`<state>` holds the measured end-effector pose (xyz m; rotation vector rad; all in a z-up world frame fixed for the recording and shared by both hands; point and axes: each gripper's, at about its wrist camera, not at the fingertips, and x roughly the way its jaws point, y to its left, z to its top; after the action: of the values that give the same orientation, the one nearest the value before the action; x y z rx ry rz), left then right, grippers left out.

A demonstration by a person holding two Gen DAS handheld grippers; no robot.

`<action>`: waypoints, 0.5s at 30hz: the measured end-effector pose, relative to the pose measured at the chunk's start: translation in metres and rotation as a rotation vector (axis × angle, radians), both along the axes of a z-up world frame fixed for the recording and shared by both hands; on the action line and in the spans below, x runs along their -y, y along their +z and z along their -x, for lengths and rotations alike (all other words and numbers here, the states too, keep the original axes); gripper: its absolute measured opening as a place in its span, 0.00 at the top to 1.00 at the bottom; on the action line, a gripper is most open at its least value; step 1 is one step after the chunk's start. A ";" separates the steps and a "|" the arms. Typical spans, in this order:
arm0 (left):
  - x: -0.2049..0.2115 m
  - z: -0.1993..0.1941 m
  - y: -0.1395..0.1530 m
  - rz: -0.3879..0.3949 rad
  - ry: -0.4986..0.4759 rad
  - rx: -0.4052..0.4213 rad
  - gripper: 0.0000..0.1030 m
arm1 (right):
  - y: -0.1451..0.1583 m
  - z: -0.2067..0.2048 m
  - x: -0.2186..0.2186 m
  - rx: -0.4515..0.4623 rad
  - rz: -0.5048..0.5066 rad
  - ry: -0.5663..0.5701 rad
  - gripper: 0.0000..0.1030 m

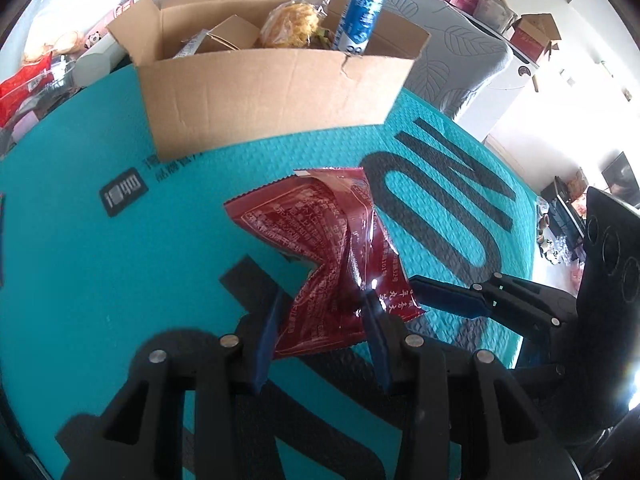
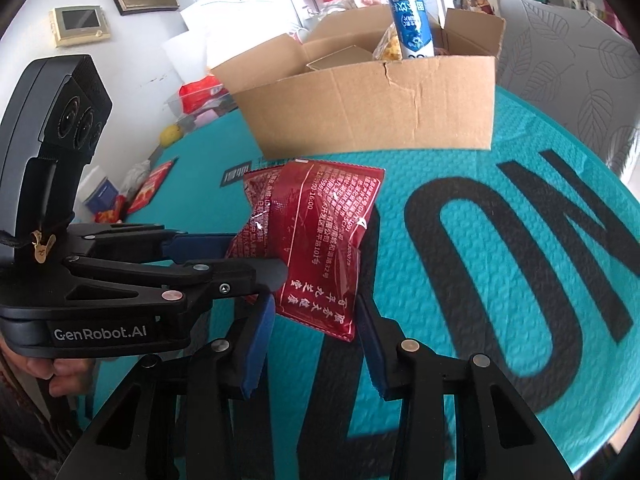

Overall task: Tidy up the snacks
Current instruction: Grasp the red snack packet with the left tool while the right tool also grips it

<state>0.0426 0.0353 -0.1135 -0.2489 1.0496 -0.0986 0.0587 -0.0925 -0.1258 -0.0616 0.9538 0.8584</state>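
Note:
A dark red snack packet [image 1: 332,256] [image 2: 316,240] is held above the teal mat. My left gripper [image 1: 320,312] is shut on its lower end; in the right wrist view it [image 2: 256,256] reaches in from the left and pinches the packet's side. My right gripper [image 2: 316,312] has its fingers on either side of the packet's bottom edge, apart and not pressing it. In the left wrist view the right gripper [image 1: 420,284] comes in from the right beside the packet. An open cardboard box [image 1: 264,88] [image 2: 372,104] stands behind, holding a blue tube [image 1: 362,12] [image 2: 412,20] and a yellow snack bag [image 1: 292,24].
The teal mat [image 1: 100,272] [image 2: 480,208] with big black letters covers the round table. Loose snack packets [image 1: 24,84] [image 2: 152,188] lie at the table's left edge. A grey leaf-patterned chair [image 1: 456,60] [image 2: 568,52] stands behind the box.

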 end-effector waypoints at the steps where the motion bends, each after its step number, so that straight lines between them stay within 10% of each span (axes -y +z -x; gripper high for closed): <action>1: 0.002 0.004 0.000 0.007 -0.001 -0.003 0.61 | 0.000 0.004 0.003 -0.002 -0.002 0.000 0.59; 12: 0.000 0.032 -0.010 0.044 0.026 -0.024 0.61 | 0.004 0.024 0.021 0.001 0.005 -0.005 0.58; 15: 0.003 0.033 -0.008 -0.001 0.029 -0.026 0.61 | 0.006 0.019 0.023 -0.007 -0.005 -0.020 0.40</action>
<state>0.0097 0.0322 -0.1218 -0.2646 1.0712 -0.0689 0.0398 -0.1152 -0.1203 -0.0450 0.9570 0.8431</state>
